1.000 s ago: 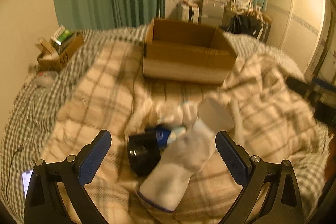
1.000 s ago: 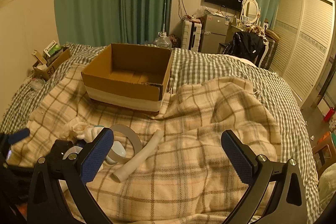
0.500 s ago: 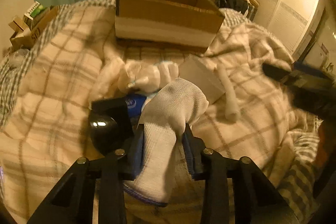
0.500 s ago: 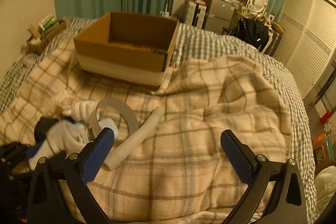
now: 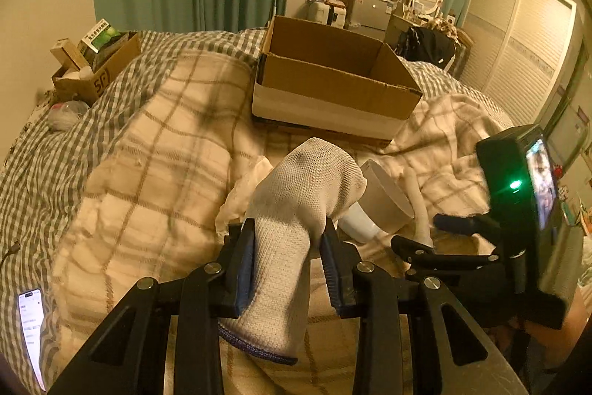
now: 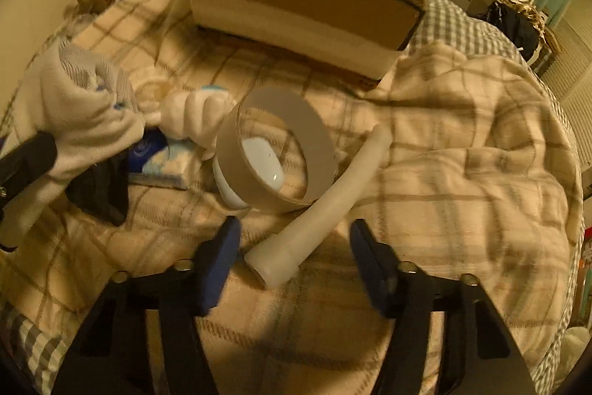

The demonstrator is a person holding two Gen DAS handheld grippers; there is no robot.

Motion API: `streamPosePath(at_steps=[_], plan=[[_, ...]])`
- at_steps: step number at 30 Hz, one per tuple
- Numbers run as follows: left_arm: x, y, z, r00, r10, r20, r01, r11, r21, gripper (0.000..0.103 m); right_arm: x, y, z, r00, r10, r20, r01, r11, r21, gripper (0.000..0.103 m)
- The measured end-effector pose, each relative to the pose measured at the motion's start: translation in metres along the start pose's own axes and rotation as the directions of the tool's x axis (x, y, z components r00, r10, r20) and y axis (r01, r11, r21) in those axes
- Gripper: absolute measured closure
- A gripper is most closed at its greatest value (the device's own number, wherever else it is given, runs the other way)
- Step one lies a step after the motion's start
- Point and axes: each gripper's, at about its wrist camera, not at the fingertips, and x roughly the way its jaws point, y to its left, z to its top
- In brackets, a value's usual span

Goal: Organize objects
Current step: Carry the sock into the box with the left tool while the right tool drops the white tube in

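My left gripper is shut on a white knit glove and holds it lifted above the plaid blanket; the glove also shows at the left of the right wrist view. An open cardboard box stands behind it on the bed. My right gripper is open, low over the blanket, its fingers either side of the near end of a white tube. Behind the tube stands a grey tape ring with a white oval object in it.
A black object, a blue-and-white packet and another white glove lie left of the ring. A small box of items sits at the bed's far left. A lit phone lies at the left edge.
My left gripper closed on the white glove and lifted it off the pile. My right gripper dropped down and forward to the white tube and narrowed its opening.
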Motion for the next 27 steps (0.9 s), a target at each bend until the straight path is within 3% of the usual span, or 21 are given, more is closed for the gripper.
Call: streamPosePath(at_steps=[2, 6, 10, 14, 18, 22, 27], plan=[[0.0, -0.001, -0.001, 1.0, -0.002, -0.001, 0.002, 1.0, 0.003, 0.07, 0.005, 0.002, -0.002, 0.999, -0.026, -0.022, 0.026, 1.0, -0.013, 0.065], [-0.003, -0.001, -0.001, 1.0, -0.004, 0.012, 0.003, 1.0, 0.01, 0.07, -0.009, 0.004, -0.005, 0.999, -0.048, 0.02, 0.049, 0.998, -0.033, 0.083], [-0.004, -0.001, 0.0, 1.0, -0.007, 0.013, 0.007, 1.0, 0.004, 0.07, -0.038, 0.0, -0.005, 0.993, -0.076, 0.089, 0.08, 0.996, -0.048, 0.086], [-0.007, -0.003, 0.004, 1.0, -0.008, 0.02, 0.008, 1.0, 0.008, 0.07, -0.077, -0.012, 0.005, 0.974, -0.132, 0.183, 0.145, 0.988, -0.057, 0.087], [-0.015, -0.009, 0.018, 0.999, -0.01, 0.045, 0.009, 1.0, 0.027, 0.07, -0.116, -0.033, 0.027, 0.954, -0.116, 0.277, 0.122, 0.993, -0.004, 0.091], [-0.026, -0.014, 0.048, 0.995, -0.028, 0.094, 0.024, 0.999, 0.037, 0.07, -0.142, -0.043, 0.059, 0.924, -0.133, 0.358, 0.138, 0.99, 0.013, 0.093], [-0.03, -0.018, 0.09, 0.988, -0.02, 0.153, 0.011, 0.998, 0.059, 0.07, -0.161, -0.055, 0.096, 0.896, -0.098, 0.433, 0.084, 0.995, 0.05, 0.094]])
